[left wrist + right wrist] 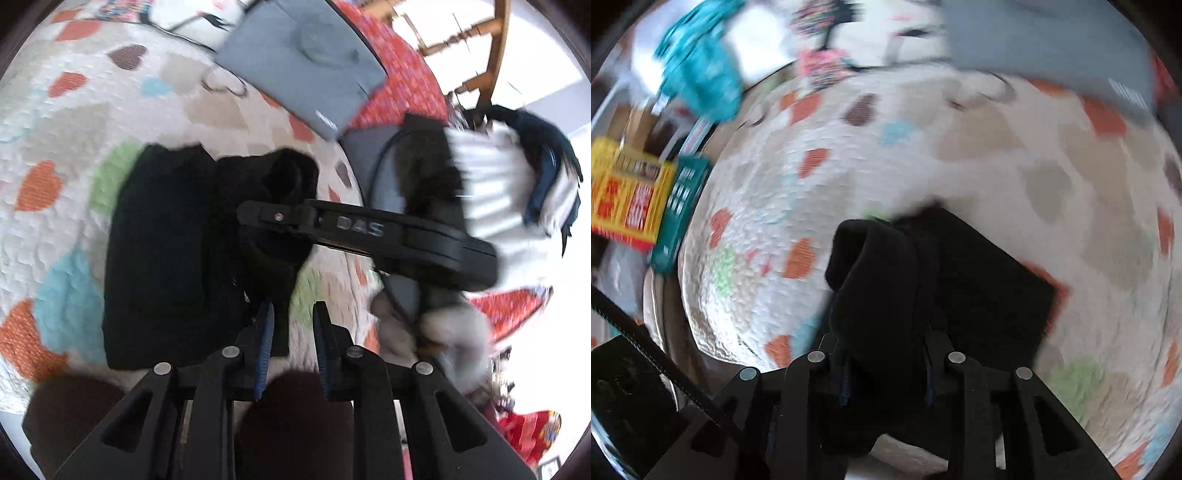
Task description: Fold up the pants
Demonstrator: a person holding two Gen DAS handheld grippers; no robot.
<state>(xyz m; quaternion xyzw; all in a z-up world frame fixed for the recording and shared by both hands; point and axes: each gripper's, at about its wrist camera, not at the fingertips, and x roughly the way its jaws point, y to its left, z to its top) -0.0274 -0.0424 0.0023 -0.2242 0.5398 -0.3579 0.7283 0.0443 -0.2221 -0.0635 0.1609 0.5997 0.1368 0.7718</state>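
Both views look forward and down along their own fingers, close above the heart-patterned quilt (pixel 74 122). The left wrist view has the black pants (pixel 166 251) ahead and left of its fingers (pixel 266 332), with the right gripper (pixel 258 214) crossing ahead. The right wrist view sits nearer, pants (pixel 923 280) bunched between its fingers (pixel 932 365). Both share quilt, pants and the grey pillow (pixel 299 62).
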